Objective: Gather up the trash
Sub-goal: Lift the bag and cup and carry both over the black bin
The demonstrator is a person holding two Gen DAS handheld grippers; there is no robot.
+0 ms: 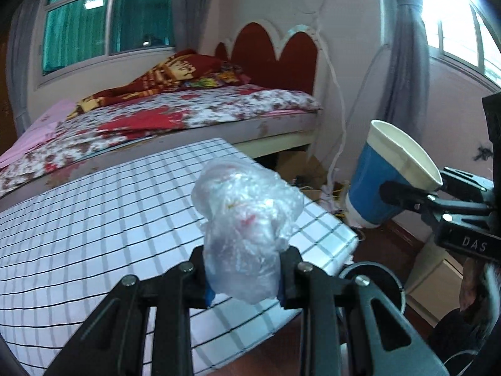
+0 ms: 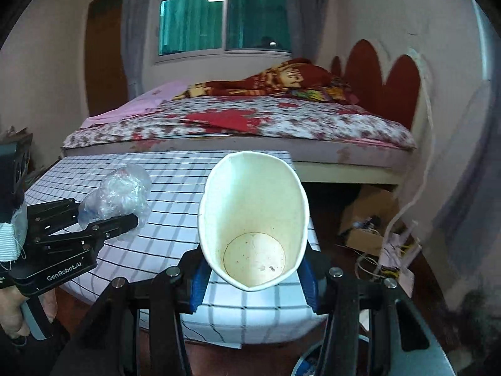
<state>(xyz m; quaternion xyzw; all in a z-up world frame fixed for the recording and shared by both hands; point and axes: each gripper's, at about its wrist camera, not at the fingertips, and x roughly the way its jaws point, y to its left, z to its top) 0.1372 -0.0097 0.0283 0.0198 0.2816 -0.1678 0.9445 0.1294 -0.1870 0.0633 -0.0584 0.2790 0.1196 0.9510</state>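
Left gripper [image 1: 247, 277] fingers pinch a crumpled clear plastic bag [image 1: 247, 228] above the near part of the checked bench [image 1: 94, 219]. Right gripper [image 2: 253, 285] fingers squeeze a blue paper cup [image 2: 253, 219], its rim pressed oval, tilted mouth-up over the bench's near right corner. Beyond the bench's far edge stands the bed [image 2: 281, 125] with a floral cover and a red headboard [image 2: 385, 87].

We see a crumpled wad of clear, glossy plastic film [image 1: 247, 235], a blue-and-white matt paper cup [image 2: 253, 219] with a stained inside, a smooth checked white tablecloth [image 1: 94, 219], and matt black plastic gripper fingers [image 1: 197, 282] with shiny metal pins.
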